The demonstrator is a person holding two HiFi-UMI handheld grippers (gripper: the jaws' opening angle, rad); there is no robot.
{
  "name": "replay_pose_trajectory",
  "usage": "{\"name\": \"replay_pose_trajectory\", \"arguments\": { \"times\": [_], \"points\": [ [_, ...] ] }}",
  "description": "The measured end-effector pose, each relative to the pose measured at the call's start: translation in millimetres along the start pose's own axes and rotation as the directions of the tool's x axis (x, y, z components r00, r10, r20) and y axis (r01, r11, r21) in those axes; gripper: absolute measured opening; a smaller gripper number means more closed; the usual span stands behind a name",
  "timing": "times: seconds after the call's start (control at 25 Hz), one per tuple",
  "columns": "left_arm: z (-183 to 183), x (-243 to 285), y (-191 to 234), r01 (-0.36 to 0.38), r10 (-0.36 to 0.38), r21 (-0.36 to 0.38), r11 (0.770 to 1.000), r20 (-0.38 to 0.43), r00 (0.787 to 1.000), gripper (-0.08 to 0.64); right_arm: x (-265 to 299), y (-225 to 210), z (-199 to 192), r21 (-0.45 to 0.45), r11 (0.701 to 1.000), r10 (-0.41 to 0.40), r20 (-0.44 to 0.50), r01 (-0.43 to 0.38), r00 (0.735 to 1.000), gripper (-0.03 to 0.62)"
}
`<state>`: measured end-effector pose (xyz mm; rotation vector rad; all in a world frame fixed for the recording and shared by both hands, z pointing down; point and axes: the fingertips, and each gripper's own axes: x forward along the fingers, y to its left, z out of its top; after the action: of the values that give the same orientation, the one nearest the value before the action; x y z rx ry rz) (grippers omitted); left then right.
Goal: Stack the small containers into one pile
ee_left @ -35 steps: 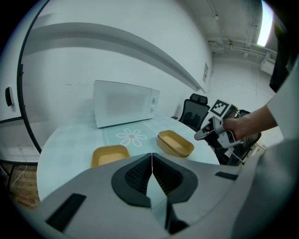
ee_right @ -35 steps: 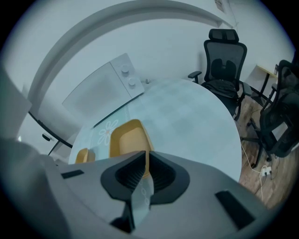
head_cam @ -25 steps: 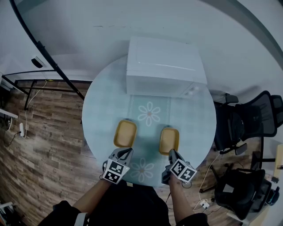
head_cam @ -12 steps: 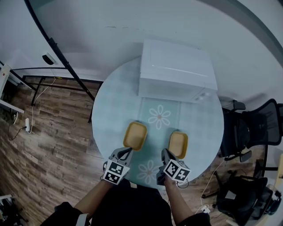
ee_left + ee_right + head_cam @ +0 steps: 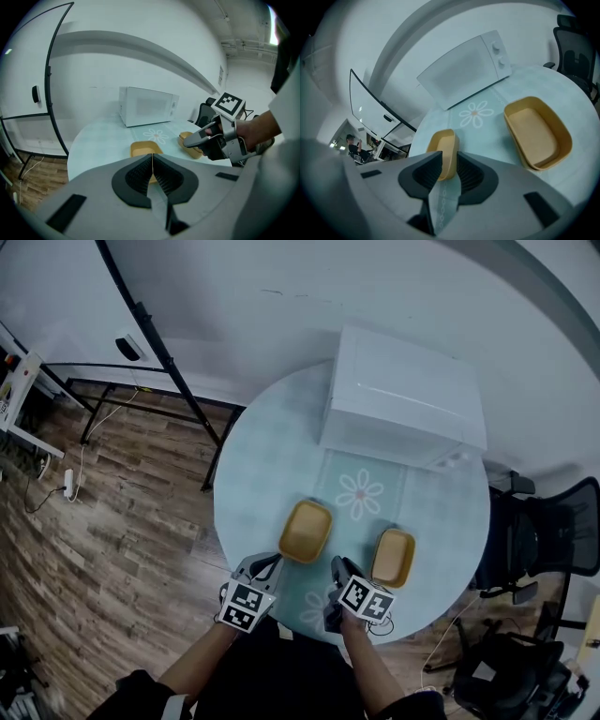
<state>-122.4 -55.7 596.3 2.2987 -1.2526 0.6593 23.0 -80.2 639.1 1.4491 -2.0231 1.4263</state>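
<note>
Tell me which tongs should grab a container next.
Right, probably. The right tongs stand open, with the near end of the left container showing in their gap. The left tongs are shut and would need opening first.

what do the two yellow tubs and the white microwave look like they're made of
The left tub and right tub look like moulded plastic, maybe a fibre blend: mustard yellow, matte, thin even walls, rounded corners. The microwave looks like white painted sheet metal, smooth with a faint sheen and crisp edges; plastic panels can't be ruled out.
</note>
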Motion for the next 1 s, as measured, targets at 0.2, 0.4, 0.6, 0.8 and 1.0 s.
{"name": "replay_pose_trajectory", "arguments": {
  "times": [0.2, 0.4, 0.6, 0.8, 1.0],
  "points": [
    [-8, -7, 13, -0.026, 0.026, -0.022, 0.999, -0.006, 1.0, 0.014, 20, 4, -20, 0.029, 0.999, -0.014, -0.058, 0.016, 0.998, 0.087],
    [-18, -16, 24, -0.049, 0.048, -0.042, 0.998, -0.022, 0.999, 0.014, 38, 6, -40, 0.072, 0.997, -0.021, -0.113, 0.029, 0.993, 0.087],
    [-26, -20, 31, -0.068, 0.066, -0.061, 0.996, -0.03, 0.997, 0.015, 53, 3, -52, 0.117, 0.992, -0.031, -0.156, 0.049, 0.987, 0.087],
    [-29, -25, 40, -0.088, 0.086, -0.074, 0.993, -0.034, 0.996, 0.014, 66, 0, -60, 0.159, 0.984, -0.049, -0.192, 0.08, 0.98, 0.087],
    [-32, -30, 46, -0.105, 0.102, -0.085, 0.991, -0.036, 0.994, 0.014, 74, -3, -68, 0.177, 0.979, -0.056, -0.222, 0.096, 0.973, 0.087]
  ]
}}
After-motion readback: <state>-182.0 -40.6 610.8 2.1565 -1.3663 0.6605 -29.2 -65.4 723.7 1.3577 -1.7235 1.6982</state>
